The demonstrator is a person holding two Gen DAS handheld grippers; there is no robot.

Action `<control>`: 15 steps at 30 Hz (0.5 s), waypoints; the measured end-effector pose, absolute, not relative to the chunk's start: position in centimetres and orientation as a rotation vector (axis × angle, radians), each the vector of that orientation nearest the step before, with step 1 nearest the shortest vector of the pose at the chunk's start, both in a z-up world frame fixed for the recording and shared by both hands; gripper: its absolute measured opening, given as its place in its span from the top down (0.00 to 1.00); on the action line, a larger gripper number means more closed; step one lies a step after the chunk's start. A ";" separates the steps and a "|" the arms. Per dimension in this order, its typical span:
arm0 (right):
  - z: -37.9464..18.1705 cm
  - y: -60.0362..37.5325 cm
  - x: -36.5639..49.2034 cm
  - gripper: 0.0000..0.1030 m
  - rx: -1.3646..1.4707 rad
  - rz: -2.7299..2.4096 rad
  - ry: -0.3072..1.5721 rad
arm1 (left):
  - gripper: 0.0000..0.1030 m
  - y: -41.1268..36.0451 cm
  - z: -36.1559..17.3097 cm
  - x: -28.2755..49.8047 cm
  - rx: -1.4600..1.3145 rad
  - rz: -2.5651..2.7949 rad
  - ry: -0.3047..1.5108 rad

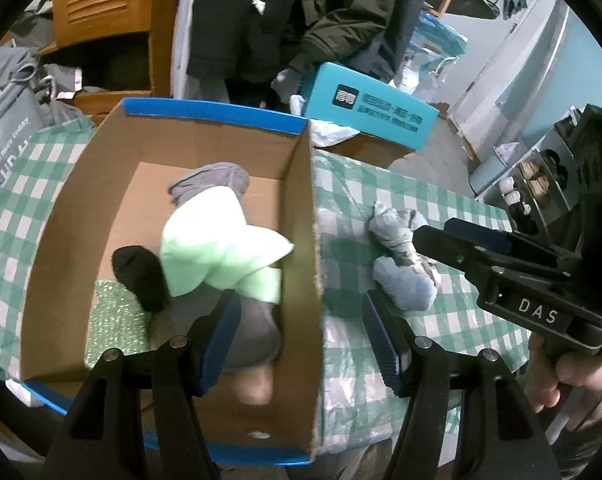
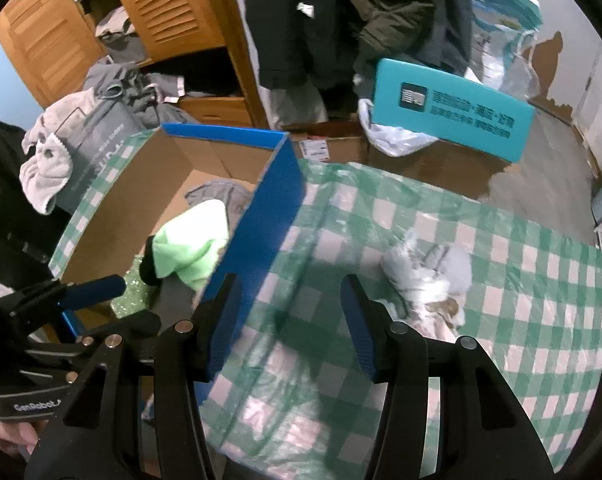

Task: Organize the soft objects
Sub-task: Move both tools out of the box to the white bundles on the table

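Lying beyond right tongs [image 2: 289, 328]: grey bundle [image 2: 429, 272]

Dim indoor light, strong fisheye bending, slight motion blur throughout.

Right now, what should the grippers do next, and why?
Probably move the right gripper toward the grey bundle on the checked cloth. It looks like the only soft thing outside the cardboard box, and both grippers' fingers are open and empty.

Bundle [image 1: 403, 264] right of box [image 1: 301, 208]
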State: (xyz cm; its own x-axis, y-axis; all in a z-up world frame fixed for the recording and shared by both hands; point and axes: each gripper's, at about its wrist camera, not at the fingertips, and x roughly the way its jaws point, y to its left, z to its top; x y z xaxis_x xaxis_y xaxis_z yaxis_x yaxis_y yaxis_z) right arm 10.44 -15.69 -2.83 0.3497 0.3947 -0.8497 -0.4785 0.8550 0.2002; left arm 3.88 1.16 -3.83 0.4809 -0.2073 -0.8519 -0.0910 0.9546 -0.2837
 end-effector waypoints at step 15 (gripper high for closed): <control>-4.5 -22.5 11.4 0.50 -0.031 0.456 1.097 | 0.38 -4.5 -5.1 6.6 -0.303 -0.146 1.113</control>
